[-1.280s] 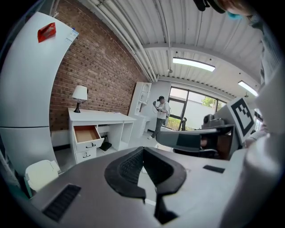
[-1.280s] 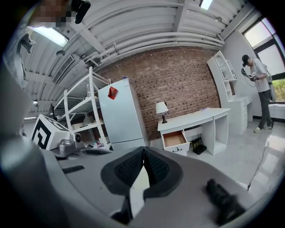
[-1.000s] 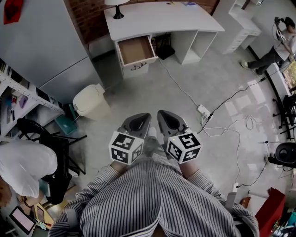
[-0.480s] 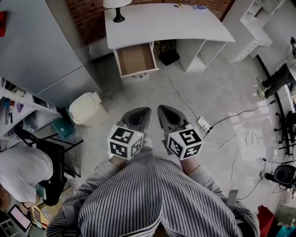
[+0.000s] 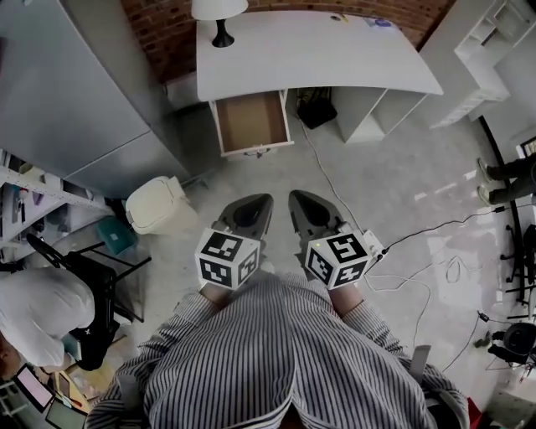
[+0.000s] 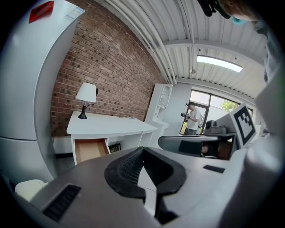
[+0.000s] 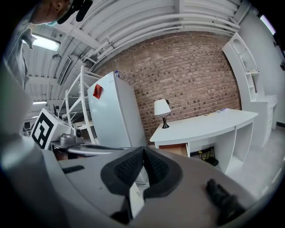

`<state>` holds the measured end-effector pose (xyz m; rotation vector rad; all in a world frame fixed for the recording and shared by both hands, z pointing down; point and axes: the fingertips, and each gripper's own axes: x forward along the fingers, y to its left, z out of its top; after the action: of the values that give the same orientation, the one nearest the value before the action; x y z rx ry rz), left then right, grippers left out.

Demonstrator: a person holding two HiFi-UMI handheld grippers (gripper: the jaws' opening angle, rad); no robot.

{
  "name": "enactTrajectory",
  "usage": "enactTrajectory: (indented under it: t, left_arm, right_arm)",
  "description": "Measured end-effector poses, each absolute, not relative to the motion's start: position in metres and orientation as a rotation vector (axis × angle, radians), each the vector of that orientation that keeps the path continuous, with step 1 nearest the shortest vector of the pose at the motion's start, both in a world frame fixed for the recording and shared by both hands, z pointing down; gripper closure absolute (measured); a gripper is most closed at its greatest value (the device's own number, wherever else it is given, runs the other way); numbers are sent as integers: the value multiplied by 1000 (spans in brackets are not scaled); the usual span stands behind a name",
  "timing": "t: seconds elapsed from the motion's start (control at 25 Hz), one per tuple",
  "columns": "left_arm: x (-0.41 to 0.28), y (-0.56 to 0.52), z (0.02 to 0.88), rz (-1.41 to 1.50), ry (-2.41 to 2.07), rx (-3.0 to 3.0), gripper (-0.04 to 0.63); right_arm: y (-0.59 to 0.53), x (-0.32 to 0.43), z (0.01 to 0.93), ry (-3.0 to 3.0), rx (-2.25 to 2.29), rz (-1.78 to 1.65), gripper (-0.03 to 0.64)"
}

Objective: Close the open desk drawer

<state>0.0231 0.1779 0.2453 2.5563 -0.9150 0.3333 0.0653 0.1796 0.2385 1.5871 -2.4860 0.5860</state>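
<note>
The white desk (image 5: 335, 50) stands against the brick wall, and its left drawer (image 5: 251, 121) is pulled out, showing a bare brown inside. Both grippers are held close to the person's striped shirt, well short of the desk. My left gripper (image 5: 254, 204) is shut on nothing, and my right gripper (image 5: 296, 201) beside it is shut too. In the left gripper view the shut gripper (image 6: 142, 149) points toward the drawer (image 6: 90, 150). From the right gripper view, the shut gripper (image 7: 143, 149) sits below the drawer (image 7: 174, 149) and desk (image 7: 209, 122).
A lamp (image 5: 219, 17) stands on the desk's left end. A grey fridge (image 5: 75, 92) and a cream bin (image 5: 159, 204) are at the left. A power strip (image 5: 370, 245) and cables (image 5: 419, 276) lie on the floor at the right. A black chair (image 5: 96, 289) is at lower left.
The desk and open drawer have slid lower and slightly right in the head view, so they are a little nearer. Both grippers stay shut, side by side.
</note>
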Motion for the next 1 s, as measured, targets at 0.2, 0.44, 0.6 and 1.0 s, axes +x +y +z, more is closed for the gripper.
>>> enactTrajectory:
  t: [0.2, 0.44, 0.6, 1.0]
  left_arm:
    - [17, 161, 254, 354, -934, 2517, 583]
    - [17, 134, 265, 364, -936, 2502, 583]
    - [19, 106, 269, 376, -916, 2514, 583]
    - [17, -3, 258, 377, -885, 2540, 583]
  right_arm:
    - [161, 60, 248, -2486, 1557, 626, 600]
    - [140, 64, 262, -2466, 1569, 659, 600]
    - [111, 66, 263, -2471, 1579, 652, 600]
    - [3, 60, 256, -2466, 1597, 646, 600]
